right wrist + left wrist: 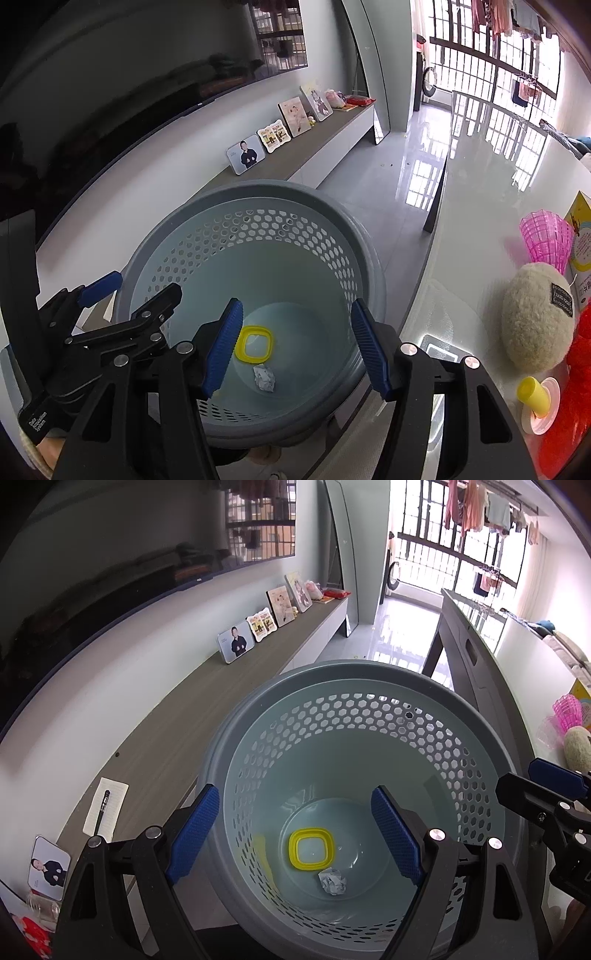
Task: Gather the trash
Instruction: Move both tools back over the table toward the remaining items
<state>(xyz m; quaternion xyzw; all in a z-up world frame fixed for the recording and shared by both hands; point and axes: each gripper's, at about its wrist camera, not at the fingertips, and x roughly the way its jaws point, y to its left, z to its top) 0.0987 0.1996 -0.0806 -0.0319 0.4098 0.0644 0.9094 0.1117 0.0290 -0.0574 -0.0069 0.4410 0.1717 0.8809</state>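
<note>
Above the basket mouth, we find the left claw (295, 834) spread wide, its blue ribbed pads (194, 830) well apart and holding nothing. We find the right claw (295, 349) in the same condition: jaws spread, nothing between the blue pads (369, 350). Both claws hang side by side over the same opening; each appears at the edge of the other's view.

Below them stands a round grey-blue plastic basket (369, 716) with hexagonal perforations in its upper wall. On its floor we note two items: a yellow square-rimmed plastic lid (311, 848) and a crumpled white paper ball (332, 881) lying just beside it, on the nearer side. Neither claw touches them.

To the right of the basket, in the right wrist view, runs a glossy white desk (480, 221) carrying a beige woolly ball with a dark label (539, 314), a pink plastic mesh cup (546, 240), a yellow cylinder on a pale round base (532, 397) and something red and fuzzy (576, 387), which we cannot identify.

To the left runs a long low cabinet with a wood-grain top (221, 701), bearing a row of framed photographs (236, 642), a lined notepad (107, 808) with a dark pen (101, 812) on it. A large dark television screen (110, 554) hangs on the wall above.
</note>
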